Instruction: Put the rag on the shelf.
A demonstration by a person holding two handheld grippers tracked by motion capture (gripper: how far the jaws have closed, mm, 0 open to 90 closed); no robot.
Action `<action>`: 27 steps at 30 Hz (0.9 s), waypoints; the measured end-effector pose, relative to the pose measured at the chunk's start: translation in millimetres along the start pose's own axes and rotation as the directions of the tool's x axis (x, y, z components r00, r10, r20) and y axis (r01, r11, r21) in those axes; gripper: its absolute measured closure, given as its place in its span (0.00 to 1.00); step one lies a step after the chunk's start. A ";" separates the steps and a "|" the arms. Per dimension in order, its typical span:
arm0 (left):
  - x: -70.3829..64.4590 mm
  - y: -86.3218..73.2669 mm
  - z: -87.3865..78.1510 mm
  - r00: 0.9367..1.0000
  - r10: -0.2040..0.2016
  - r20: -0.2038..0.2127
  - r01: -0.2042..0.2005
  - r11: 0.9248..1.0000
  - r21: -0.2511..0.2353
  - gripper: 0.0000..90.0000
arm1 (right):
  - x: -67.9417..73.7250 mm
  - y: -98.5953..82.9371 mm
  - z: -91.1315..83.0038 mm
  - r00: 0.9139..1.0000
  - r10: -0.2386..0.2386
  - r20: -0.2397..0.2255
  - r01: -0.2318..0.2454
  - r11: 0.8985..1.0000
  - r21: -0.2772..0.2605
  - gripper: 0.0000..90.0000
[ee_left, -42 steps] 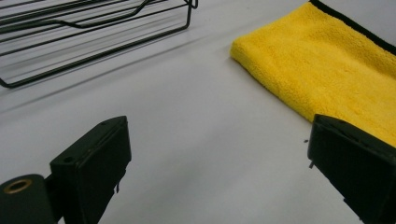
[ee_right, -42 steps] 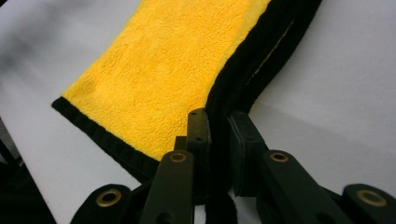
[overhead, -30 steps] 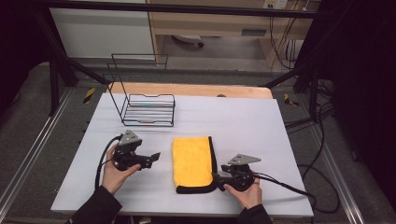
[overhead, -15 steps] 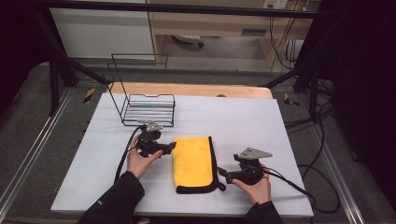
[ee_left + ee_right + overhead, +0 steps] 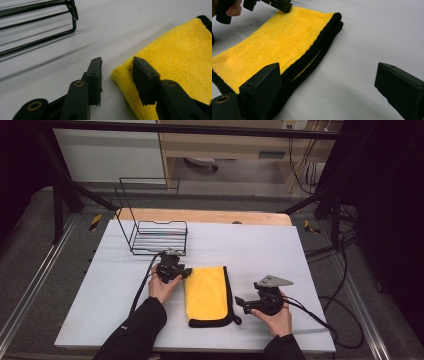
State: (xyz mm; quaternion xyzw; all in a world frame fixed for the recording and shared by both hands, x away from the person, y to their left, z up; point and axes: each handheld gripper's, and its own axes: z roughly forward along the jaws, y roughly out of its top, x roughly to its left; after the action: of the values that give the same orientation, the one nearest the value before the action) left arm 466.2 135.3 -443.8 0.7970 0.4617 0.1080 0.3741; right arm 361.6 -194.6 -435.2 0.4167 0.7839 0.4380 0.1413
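Yellow cloth [image 5: 175,57] | corner between left tool [image 5: 117,72] jaws, parted | right tool [image 5: 329,82] wide, beside edge

A folded yellow cloth [image 5: 207,294] with a black edge lies near the middle of the white table [image 5: 280,250]. The left gripper [image 5: 186,271] sits at the cloth's far left corner, held in a hand with a dark sleeve [image 5: 137,330] behind it. The right gripper [image 5: 240,302] rests just right of the cloth's near right corner, pointing left at it. A black wire rack [image 5: 157,237] stands at the far left, beyond the left gripper.
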 end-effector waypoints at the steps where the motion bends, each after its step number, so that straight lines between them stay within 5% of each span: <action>1: -0.3 -0.1 -0.2 1.000 -0.001 0.005 0.001 1.000 0.000 0.72 | -0.3 0.3 0.5 1.000 0.003 0.001 -0.003 1.000 0.001 0.08; 15: -11.8 -1.9 3.4 0.998 0.038 -0.045 -0.038 0.999 0.011 0.79 | -8.1 19.8 12.1 1.000 0.016 0.009 -0.016 1.000 -0.018 0.09; 21: -13.8 -0.9 4.8 0.998 0.052 -0.045 -0.051 0.998 0.022 0.83 | -14.0 44.1 40.9 0.998 0.043 0.037 -0.043 0.999 -0.007 0.14; 27: -12.9 -1.5 4.8 0.998 0.047 -0.035 -0.047 0.999 0.019 0.85 | -14.0 60.7 71.8 0.998 0.053 0.035 -0.053 0.999 0.005 0.32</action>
State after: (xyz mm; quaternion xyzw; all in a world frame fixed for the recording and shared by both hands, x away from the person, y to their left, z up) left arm 460.5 122.8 -446.0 0.8090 0.4503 0.1265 0.3560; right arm 444.4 -148.3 -429.7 0.4454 0.7714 0.4317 0.1420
